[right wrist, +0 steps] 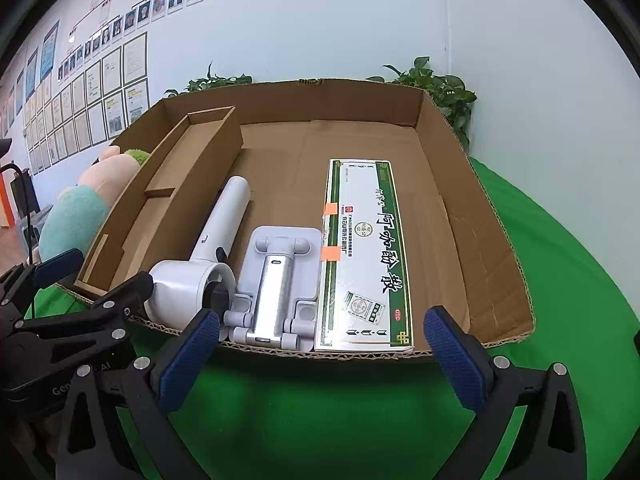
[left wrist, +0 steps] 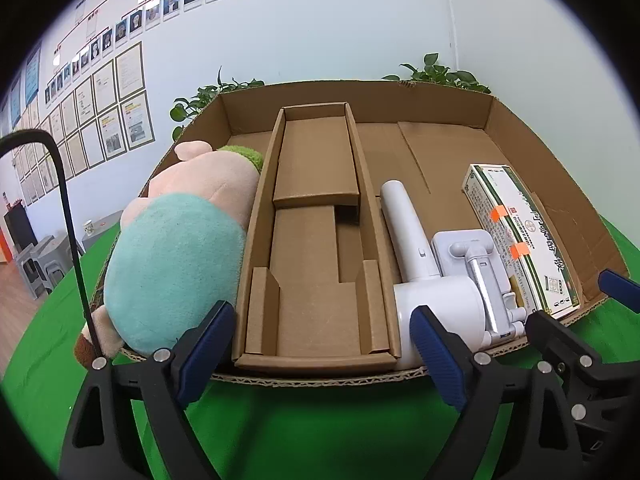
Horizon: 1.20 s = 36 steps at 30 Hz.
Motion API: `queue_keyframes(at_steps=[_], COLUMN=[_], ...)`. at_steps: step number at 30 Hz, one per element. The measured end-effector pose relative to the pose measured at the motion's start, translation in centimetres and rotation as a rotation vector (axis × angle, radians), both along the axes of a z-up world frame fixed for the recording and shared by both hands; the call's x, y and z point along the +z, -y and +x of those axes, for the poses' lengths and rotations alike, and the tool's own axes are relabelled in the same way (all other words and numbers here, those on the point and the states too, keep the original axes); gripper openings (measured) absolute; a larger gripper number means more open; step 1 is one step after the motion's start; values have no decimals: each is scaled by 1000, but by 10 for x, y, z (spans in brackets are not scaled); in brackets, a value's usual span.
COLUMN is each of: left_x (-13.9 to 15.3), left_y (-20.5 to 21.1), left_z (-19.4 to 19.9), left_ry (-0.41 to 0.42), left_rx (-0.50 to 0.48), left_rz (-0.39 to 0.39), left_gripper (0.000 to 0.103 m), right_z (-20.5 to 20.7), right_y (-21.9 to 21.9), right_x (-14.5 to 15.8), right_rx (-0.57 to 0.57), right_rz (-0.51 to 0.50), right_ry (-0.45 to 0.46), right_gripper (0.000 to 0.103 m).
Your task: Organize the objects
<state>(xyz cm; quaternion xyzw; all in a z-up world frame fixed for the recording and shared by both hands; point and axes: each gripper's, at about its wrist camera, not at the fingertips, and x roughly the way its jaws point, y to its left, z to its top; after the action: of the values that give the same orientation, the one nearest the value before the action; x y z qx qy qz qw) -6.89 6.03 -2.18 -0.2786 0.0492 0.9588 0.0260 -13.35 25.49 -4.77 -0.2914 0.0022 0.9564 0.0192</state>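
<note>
Left tool [left wrist: 324, 336] wide, empty; right tool [right wrist: 324, 344] wide, empty; both before cardboard tray [right wrist: 480, 216].

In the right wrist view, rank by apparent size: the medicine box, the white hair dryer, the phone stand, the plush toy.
1. Medicine box.
2. White hair dryer.
3. Phone stand, close to the dryer, so unsure.
Plush toy: partly hidden behind the cardboard insert, not rankable.

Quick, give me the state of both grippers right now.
Left gripper: open, holding nothing, in front of the cardboard tray.
Right gripper: open, holding nothing, in front of the medicine box.
</note>
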Motion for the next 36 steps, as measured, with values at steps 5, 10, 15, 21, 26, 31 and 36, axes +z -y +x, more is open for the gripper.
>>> queue_keyframes(at_steps=[5,10,15,21,26,31,36], left_x=[0,0,0,-2,-2,-2,-2], left_y=[0,0,0,4,3,3,3], left_z=[0,0,0,-4,-4,-3,-3], left_ry=[0,0,0,26,29,31,30], left_rx=[0,1,0,-14,-11,-10,-8], left_rz=[0,0,0,34,28,30,28], left_gripper=[89,90,90,97,99,100,100], right_z=[0,0,0,1,3,4,4], right_y=[0,0,0,1,-2,-1,-1], right_x=[0,0,0,0,1,1,1], right_rx=[0,-1,-1,0,6,5,5], right_rz=[0,-1,-1,-3,-15,-16,-16], right_ry=[0,0,0,-1,-6,-6,-6], right_gripper=[103,103,103,103,103,103,103])
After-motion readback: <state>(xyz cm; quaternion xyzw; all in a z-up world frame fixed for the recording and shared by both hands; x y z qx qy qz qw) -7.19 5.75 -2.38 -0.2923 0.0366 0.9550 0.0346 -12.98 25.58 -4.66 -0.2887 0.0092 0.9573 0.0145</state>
